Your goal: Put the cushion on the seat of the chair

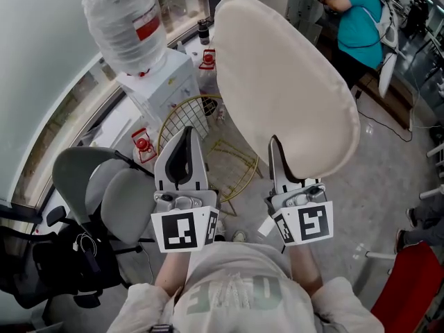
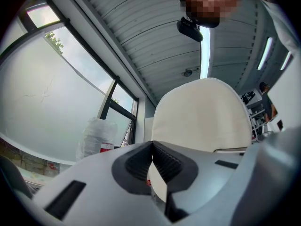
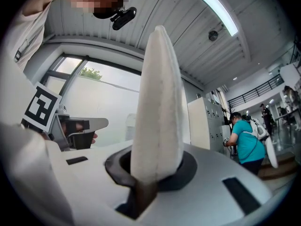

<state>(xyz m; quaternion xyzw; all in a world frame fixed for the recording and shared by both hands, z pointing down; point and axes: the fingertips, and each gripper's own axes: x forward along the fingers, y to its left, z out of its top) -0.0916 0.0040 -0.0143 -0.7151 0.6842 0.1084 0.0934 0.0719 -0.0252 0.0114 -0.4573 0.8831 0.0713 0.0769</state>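
Observation:
A large round cream cushion point(image 1: 284, 82) stands on edge high above the floor. My right gripper point(image 1: 277, 148) is shut on its lower rim. In the right gripper view the cushion point(image 3: 157, 112) rises edge-on straight out of the jaws of that gripper point(image 3: 150, 171). My left gripper point(image 1: 184, 136) is beside it on the left, shut with nothing between its pads, and apart from the cushion. Past the closed left gripper point(image 2: 151, 145), the left gripper view shows the cushion's point(image 2: 202, 119) flat face. A gold wire chair point(image 1: 187, 120) stands on the floor below, between the two grippers.
A white water dispenser point(image 1: 163, 82) with a wrapped bottle point(image 1: 125, 23) stands just behind the wire chair. A grey office chair point(image 1: 104, 186) is at the left, a red chair point(image 1: 409, 286) at the bottom right. A person in a teal shirt point(image 1: 361, 19) stands far right.

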